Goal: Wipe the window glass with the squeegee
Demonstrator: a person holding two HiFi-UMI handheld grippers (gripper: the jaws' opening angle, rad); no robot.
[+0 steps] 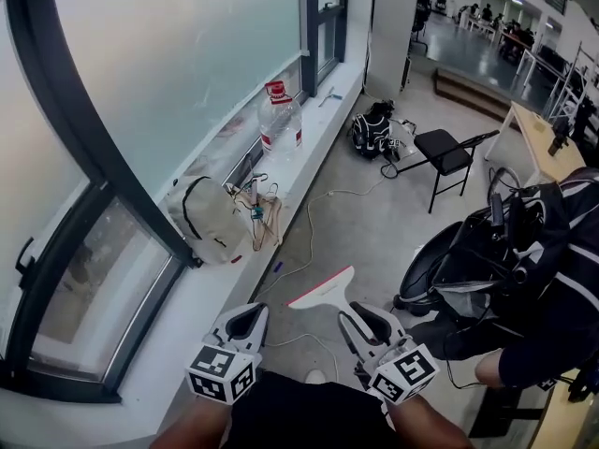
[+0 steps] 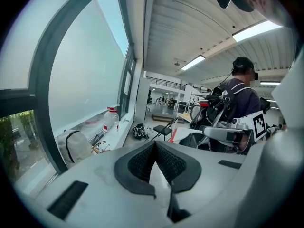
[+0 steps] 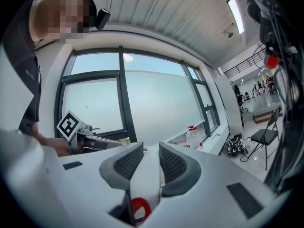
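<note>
Squeegee pinched between right gripper fingers, blade toward 11 o'clock; left gripper fingers pressed together, empty.

Window glass: stood at far left, above the sill. Sill: ran from near left to far centre, under the glass. Bottle: upright on the far part of the sill. Bag: on the sill, nearer than the bottle, with tangled cords just to its right. Backpack: on the floor, right of the sill, with a folding chair to its right. Left tongs and right tongs: nearest, side by side. Squeegee: between the right tongs' pads, blade to the far side.
</note>
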